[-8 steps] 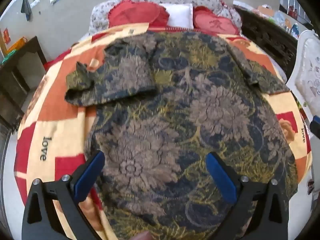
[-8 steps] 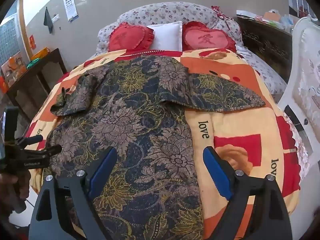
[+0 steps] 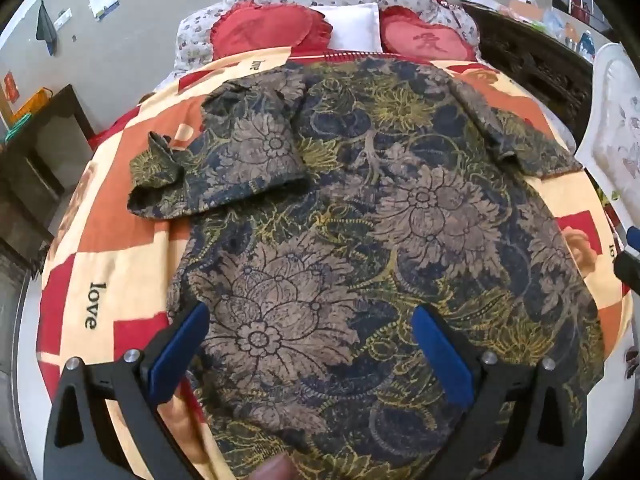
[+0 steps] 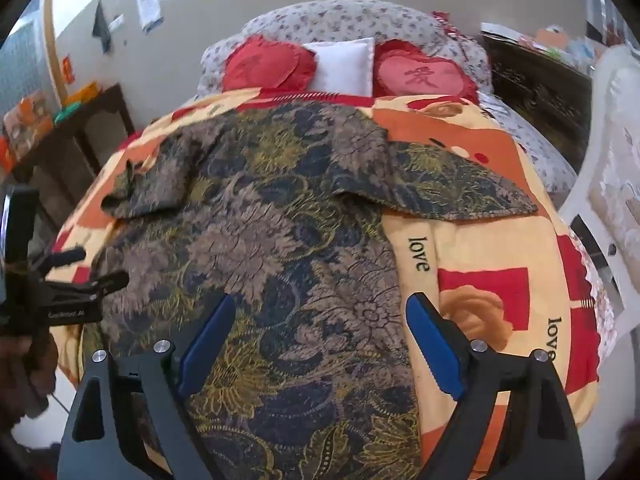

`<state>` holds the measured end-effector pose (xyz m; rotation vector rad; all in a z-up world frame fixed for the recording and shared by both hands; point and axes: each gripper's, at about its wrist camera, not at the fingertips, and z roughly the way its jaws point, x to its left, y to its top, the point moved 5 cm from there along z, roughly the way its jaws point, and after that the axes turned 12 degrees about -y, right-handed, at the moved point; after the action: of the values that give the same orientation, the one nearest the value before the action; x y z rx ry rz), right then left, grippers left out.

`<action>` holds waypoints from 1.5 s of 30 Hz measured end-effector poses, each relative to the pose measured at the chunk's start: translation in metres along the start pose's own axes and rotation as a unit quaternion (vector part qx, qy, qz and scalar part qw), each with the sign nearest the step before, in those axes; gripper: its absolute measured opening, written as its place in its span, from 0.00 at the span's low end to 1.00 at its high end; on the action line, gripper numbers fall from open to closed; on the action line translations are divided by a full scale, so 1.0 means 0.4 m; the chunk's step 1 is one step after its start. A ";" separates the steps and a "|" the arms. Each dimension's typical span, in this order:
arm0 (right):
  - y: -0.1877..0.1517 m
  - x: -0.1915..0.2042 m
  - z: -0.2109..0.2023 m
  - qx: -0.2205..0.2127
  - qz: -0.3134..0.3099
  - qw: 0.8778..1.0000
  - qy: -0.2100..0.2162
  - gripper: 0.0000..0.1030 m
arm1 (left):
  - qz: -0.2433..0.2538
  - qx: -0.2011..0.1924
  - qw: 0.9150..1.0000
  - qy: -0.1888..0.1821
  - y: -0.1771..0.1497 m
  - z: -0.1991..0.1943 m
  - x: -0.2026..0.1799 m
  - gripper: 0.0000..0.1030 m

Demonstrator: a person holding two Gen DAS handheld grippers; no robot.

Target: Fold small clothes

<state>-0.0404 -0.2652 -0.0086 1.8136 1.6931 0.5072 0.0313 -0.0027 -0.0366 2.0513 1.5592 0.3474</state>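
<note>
A dark floral short-sleeved shirt (image 3: 360, 220) lies spread flat on the bed; it also shows in the right wrist view (image 4: 280, 240). Its left sleeve (image 3: 224, 168) is partly folded with a curled cuff. Its right sleeve (image 4: 452, 188) lies flat, pointing right. My left gripper (image 3: 310, 344) is open and empty, hovering above the shirt's lower left part. My right gripper (image 4: 320, 336) is open and empty, above the shirt's lower right edge. The left gripper also shows in the right wrist view (image 4: 80, 272) at the far left.
The shirt lies on a red, orange and yellow quilt (image 3: 108, 280) printed with "love". Red heart pillows (image 3: 272, 28) and a white pillow (image 4: 340, 64) sit at the headboard. A dark side table (image 3: 40, 152) stands left. A white chair (image 4: 608, 184) stands right.
Both grippers have moved slightly; the shirt lies as before. Both stay open.
</note>
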 end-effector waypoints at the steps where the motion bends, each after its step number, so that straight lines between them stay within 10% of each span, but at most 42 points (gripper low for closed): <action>1: -0.005 0.006 -0.002 -0.001 -0.004 1.000 -0.005 0.77 | -0.005 0.001 1.000 0.000 -0.002 0.001 0.007 1.00; 45: -0.034 -0.014 0.020 0.043 0.017 0.998 -0.032 0.75 | -0.024 0.030 0.999 -0.014 -0.050 0.043 0.001 1.00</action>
<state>-0.0462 -0.2721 -0.0226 1.9019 1.6672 0.3900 0.0238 -0.0028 -0.0619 2.0519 1.6177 0.2561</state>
